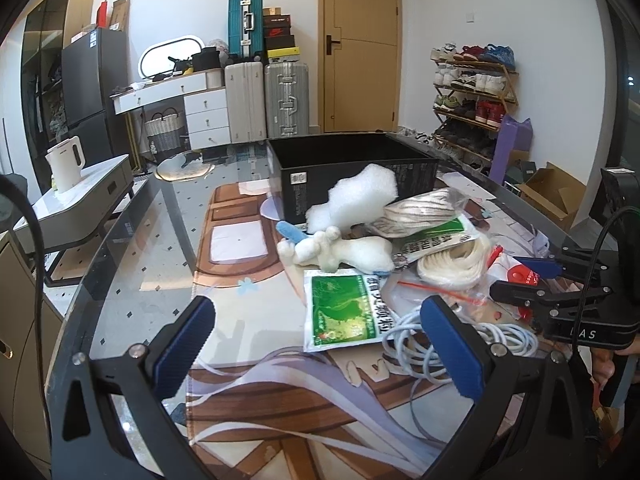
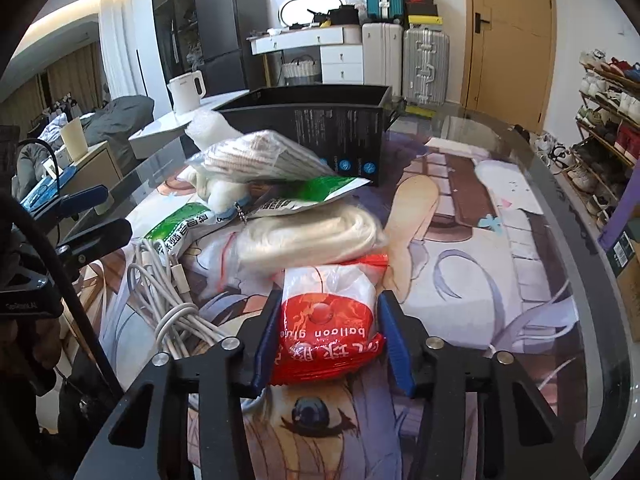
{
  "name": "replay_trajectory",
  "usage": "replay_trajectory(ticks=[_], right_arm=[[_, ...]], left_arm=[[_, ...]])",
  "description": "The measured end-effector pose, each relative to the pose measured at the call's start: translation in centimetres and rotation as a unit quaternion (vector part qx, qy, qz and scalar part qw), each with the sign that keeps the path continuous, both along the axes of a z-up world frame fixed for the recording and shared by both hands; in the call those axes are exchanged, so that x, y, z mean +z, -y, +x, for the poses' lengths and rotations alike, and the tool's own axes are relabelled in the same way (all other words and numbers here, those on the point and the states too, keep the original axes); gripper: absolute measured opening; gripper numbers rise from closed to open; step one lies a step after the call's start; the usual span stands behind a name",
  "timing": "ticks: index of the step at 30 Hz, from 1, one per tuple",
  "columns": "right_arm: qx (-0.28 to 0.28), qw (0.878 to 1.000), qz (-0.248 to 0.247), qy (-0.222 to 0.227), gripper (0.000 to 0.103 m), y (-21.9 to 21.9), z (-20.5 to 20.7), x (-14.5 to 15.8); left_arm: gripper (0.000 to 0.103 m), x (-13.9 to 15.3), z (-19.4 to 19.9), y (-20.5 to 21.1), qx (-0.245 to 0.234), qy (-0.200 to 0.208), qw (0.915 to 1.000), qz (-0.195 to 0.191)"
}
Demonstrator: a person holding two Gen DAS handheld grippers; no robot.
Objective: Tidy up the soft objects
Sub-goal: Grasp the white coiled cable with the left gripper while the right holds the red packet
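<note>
Here the right gripper [image 2: 326, 340] clamped the red-and-white balloon glue packet [image 2: 326, 320] on the printed desk mat [image 2: 460, 208], near the black box [image 2: 320, 120]; the left gripper [image 1: 316, 344] hung open above the green-and-white powder packet [image 1: 344, 306].

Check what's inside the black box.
Black box is open-topped; only dark inner walls show, no contents visible. Its floor is hidden by the near wall and the white foam in front.

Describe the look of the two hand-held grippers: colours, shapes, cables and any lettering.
Both match. The left hand-held gripper has a black angular frame with silver screws and two flat, ribbed blue pads. The right hand-held gripper has the same black frame, silver screws and blue pads. Pale lettering marks each body, only partly legible. A black cable loops from the right one.
</note>
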State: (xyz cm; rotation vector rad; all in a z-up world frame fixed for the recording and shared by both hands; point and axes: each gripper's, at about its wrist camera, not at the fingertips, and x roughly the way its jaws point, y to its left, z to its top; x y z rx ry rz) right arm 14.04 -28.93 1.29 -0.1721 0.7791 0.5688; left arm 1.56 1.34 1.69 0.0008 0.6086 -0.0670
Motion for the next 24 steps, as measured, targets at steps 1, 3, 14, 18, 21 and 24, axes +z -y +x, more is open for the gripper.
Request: replay_trajectory(ticks=[1, 3, 14, 18, 21, 24], right_arm=[[-0.001, 1.0, 0.001, 0.005, 0.046, 0.2, -0.2, 0.1], [-0.002, 1.0, 0.008, 0.01, 0.046, 0.5, -0.5, 0.4], [-0.006, 0.999, 0.031, 0.028, 0.046, 1.6, -1.4, 1.2], [-0.005, 0.999, 0.031, 0.03, 0.046, 1.7, -1.5, 1.2], [-0.006, 0.999, 0.031, 0.031, 0.046, 1.8, -1.6, 1.2], [-0.005, 0.999, 0.03, 0.03, 0.046, 1.9, -1.6, 1.2]], left_arm=[[0.103, 0.1, -0.1, 0.1, -0.004, 0.0, 1.0, 0.0], [0.103, 0.1, -0.4, 0.6, -0.016, 0.0, 0.9999, 0.001], [0.103, -0.2, -1.1, 4.1, -0.076, -0.026, 0.9967, 0.005], [0.103, -0.6, -1.0, 5.3, -0.091, -0.035, 0.9951, 0.018], [0.103, -0.8, -0.7, 5.8, -0.098, -0.045, 0.9941, 0.014], [0.103, -1.1, -0.4, 6.4, -0.103, -0.055, 0.9931, 0.014]])
